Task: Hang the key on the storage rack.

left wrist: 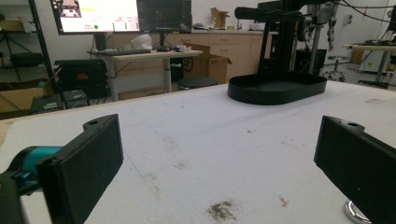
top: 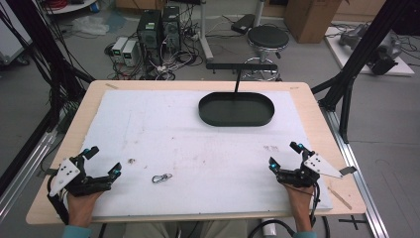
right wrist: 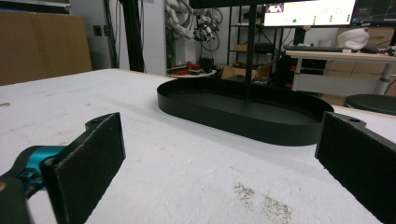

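Resting open-fingered and empty on the worktop (top: 148,104), the left gripper (top: 103,163) sits nearer the carabiner (top: 162,177), which lies just to its right, long axis roughly left-right, while the right gripper (top: 284,155), likewise open, is well apart from the carabiner.

Each hand-held gripper, left (top: 103,162) and right (top: 284,154), is a black frame with flat black jaws, teal fittings behind the pads and a pale grey three-cornered plate on top. A black cable trails from each. Teal sleeve cuffs show at both wrists.
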